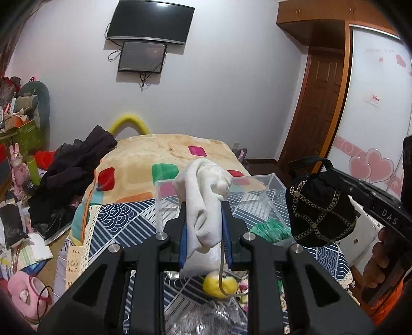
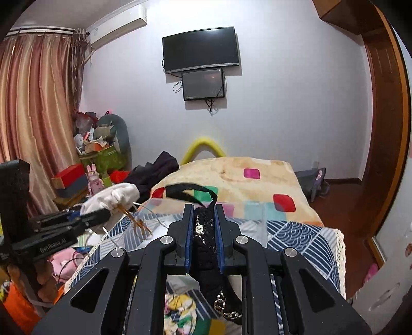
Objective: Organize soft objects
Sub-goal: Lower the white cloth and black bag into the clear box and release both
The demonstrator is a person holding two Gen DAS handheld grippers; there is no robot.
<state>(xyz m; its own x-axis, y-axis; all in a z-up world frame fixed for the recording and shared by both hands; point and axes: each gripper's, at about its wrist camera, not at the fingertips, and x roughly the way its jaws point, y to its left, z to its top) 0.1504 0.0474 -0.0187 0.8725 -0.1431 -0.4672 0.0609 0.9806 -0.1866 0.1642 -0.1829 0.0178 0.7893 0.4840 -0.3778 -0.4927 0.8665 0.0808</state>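
The left gripper (image 1: pixel 203 226) clamps a white bundled cloth (image 1: pixel 203 203) and the right gripper (image 2: pixel 203 232) pinches a black chain-trimmed fabric piece (image 2: pixel 204 232), both raised over the clear plastic box (image 1: pixel 260 180) (apparently for dropping in).

Wall television (image 2: pixel 201 49), wooden door (image 1: pixel 319 103)

This is a bedroom in a lived-in home. Straight ahead of the fingers lies a bed (image 2: pixel 231 175) under a patchwork blanket (image 1: pixel 164 154), and beyond it two dark screens, a television (image 2: pixel 202 49) above a smaller monitor (image 2: pixel 203 83), hang on the pale wall. Left of the fingers hang pink curtains (image 2: pixel 33 108) beneath an air conditioner (image 2: pixel 118 24), with boxes and toys heaped below. To the right stands a wooden door (image 1: pixel 322 103) beside a heart-decorated sliding wardrobe (image 1: pixel 373 108).
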